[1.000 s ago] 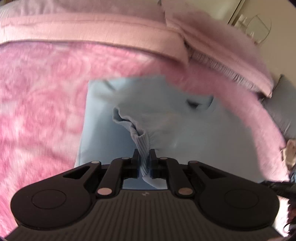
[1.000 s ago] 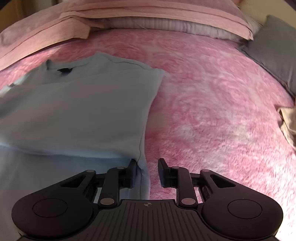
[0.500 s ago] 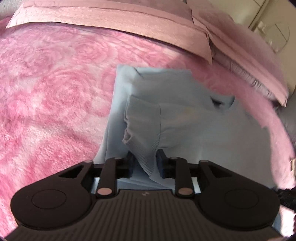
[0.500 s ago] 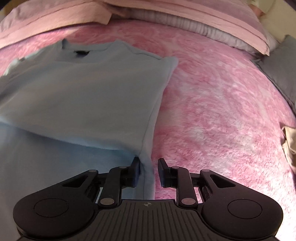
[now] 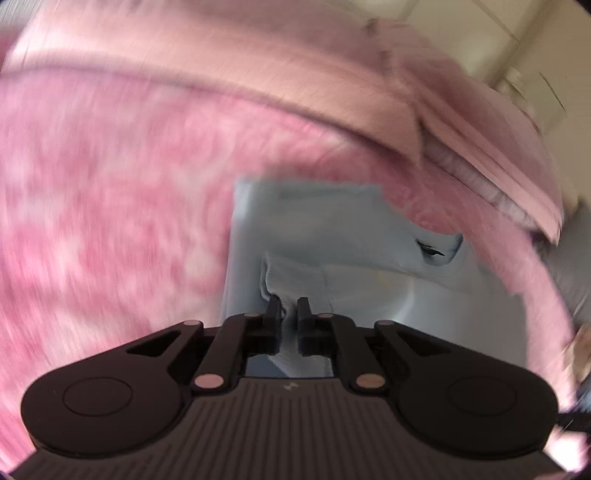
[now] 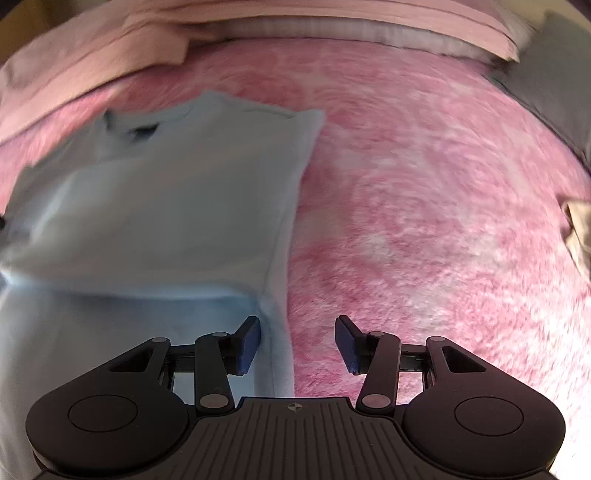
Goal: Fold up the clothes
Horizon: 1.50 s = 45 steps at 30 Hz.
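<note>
Sweater (image 6: pixel 177 206) lies collar-away; left tongs (image 5: pixel 288 310) closing on cuff (blurred), right tongs (image 6: pixel 297 332) opening, empty.

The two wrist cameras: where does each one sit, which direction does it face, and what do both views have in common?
Left wrist: sits behind the left gripper, facing down along its jaws, closing on a fold of the light blue shirt; only the gripper shows.
Right wrist: sits behind the right gripper, facing down at the shirt's right edge; its jaws are opening and press on nothing.
Shared: the shirt, the pink blanket and the pink pillows.
</note>
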Tool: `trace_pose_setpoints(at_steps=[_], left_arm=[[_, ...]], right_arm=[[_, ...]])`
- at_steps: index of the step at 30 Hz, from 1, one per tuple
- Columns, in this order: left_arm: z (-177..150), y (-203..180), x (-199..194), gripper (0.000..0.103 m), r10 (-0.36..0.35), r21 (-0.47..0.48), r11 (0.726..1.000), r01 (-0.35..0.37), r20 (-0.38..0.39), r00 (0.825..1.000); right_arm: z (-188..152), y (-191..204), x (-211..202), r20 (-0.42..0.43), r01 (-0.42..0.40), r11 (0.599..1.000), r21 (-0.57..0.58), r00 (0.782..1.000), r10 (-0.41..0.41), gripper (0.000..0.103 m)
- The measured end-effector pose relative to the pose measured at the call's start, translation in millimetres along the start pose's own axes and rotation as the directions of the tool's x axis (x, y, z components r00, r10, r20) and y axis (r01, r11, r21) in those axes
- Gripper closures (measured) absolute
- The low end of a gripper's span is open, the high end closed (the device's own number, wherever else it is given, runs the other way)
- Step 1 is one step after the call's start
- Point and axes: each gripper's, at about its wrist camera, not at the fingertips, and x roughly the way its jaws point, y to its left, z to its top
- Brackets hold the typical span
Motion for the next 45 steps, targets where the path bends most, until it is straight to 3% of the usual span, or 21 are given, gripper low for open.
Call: trace_pose_setpoints(at_steps=[4,6,9,10,14,16,20,23,25,27,29,31,34,38,41,45], left_arm=[[-10.9,-10.0,9.6,0.093,0.139,0.163,0.979,-0.122,-0.094,0.986],[-8.8,-13.0,4.1,0.091,0.190,0.191,0.966,-0.174,-0.066,0.980],[4.3,-12.7,-11.1,0.093,0.273,0.115,0.955,-0.272,0.004,0.962],[6.7,-16.7,-11.1,0.092,0.243,0.119,0.963,-0.241,0.004,0.970],[16.4,-32.9,-11.0,0.093,0.120,0.137,0.983,-0.119,0.002,0.993],[15.9,-45.8,1.3,0.093,0.080,0.194,0.978,-0.075,-0.018,0.997],[1.1,-51.7,41.1,0.093,0.122,0.289,0.952,-0.102,-0.053,0.991],[-7.0,-50.7,52.0,0.088,0.129,0.346,0.930,-0.121,0.000,0.992],[-5.2,-48.3,52.6,0.088,0.123,0.349,0.930,-0.116,0.000,0.992],[-1.6,-46.7,50.9,0.087,0.122,0.343,0.933,-0.112,-0.006,0.993],[2.8,-48.2,43.2,0.088,0.150,0.344,0.927,-0.146,0.017,0.989],[5.2,-49.7,29.4,0.089,0.153,0.322,0.933,-0.158,0.042,0.987],[-0.8,-54.0,5.9,0.090,0.105,0.301,0.948,-0.108,0.025,0.994],[-37.2,-58.7,-16.5,0.092,0.105,0.352,0.932,-0.083,-0.046,0.993],[-66.7,-42.7,-34.9,0.093,0.152,0.303,0.946,-0.114,-0.103,0.983],[-102.0,-17.7,-73.0,0.093,0.191,0.269,0.952,-0.144,-0.159,0.969]], right_arm=[[8.4,-11.0,-1.0,-0.014,-0.007,0.997,0.077,1.000,0.009,0.054],[15.2,-12.4,-2.4,-0.014,-0.007,0.997,0.080,1.000,0.008,0.054],[31.2,-10.7,-10.9,0.005,-0.020,0.999,0.049,1.000,0.020,0.054],[38.7,-9.7,-12.9,-0.007,-0.027,0.999,0.032,1.000,0.028,0.054],[62.2,-6.8,-16.6,0.075,-0.066,0.997,0.029,0.995,0.063,0.054],[77.3,1.4,-4.5,0.096,-0.082,0.997,-0.008,0.992,0.083,0.054],[104.6,32.9,27.6,0.171,-0.070,0.983,-0.172,0.980,0.100,0.055],[111.8,44.6,64.2,0.161,-0.063,0.963,-0.260,0.981,0.108,0.055],[107.6,39.0,94.5,0.102,-0.012,0.957,-0.291,0.994,0.044,0.054],[105.6,22.3,92.8,0.117,-0.063,0.973,-0.223,0.989,0.091,0.054],[104.1,15.6,79.0,0.115,-0.052,0.980,-0.193,0.991,0.076,0.054],[97.4,11.7,57.8,0.139,-0.034,0.982,-0.188,0.988,0.061,0.054],[75.2,10.2,24.1,0.149,-0.109,0.979,-0.171,0.980,0.135,0.054],[26.4,26.5,-6.0,0.112,-0.158,0.962,-0.224,0.976,0.187,0.054],[-19.7,33.9,-12.7,0.049,-0.152,0.953,-0.263,0.984,0.171,0.055],[-80.1,25.2,-30.3,-0.015,-0.057,0.953,-0.297,0.998,0.055,0.055]])
